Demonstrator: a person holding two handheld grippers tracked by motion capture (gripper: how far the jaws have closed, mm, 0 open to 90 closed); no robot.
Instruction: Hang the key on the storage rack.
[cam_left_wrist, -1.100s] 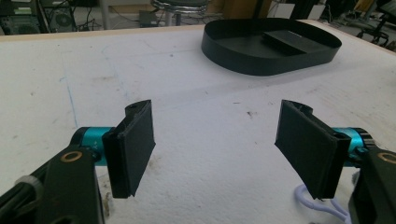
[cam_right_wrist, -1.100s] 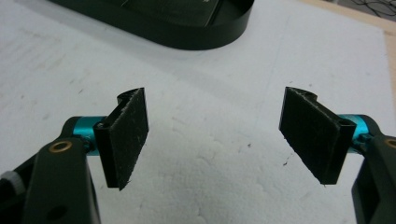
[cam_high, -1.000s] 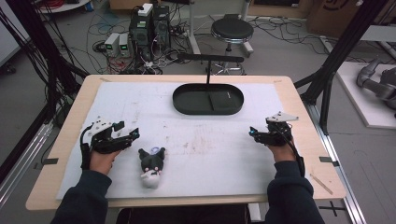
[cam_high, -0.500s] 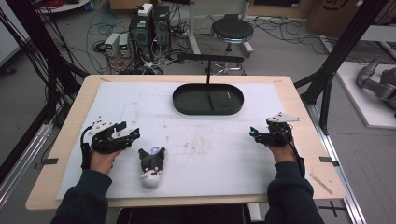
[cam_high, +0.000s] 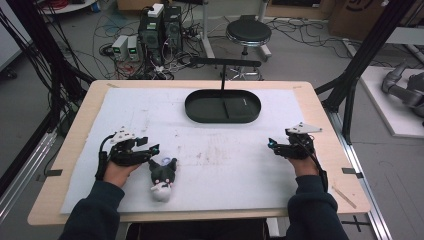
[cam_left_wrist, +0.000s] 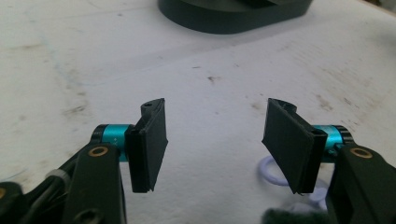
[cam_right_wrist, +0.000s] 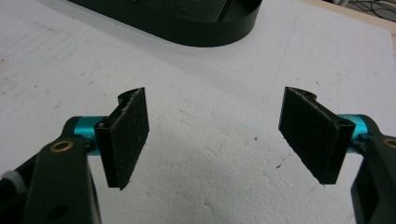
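White table mat (cam_high: 210, 165), black tray (cam_high: 223, 106) beyond, plush toy (cam_high: 161, 178) beside left gripper (cam_high: 152, 149) — both grippers' jaws apart, empty — right gripper (cam_high: 270, 145).

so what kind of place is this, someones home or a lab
Most likely a lab or workshop, not a home. Behind the table sit computer towers amid loose cables on a bare floor, black frame struts stand at the sides, and a grey robot arm lies at the right.
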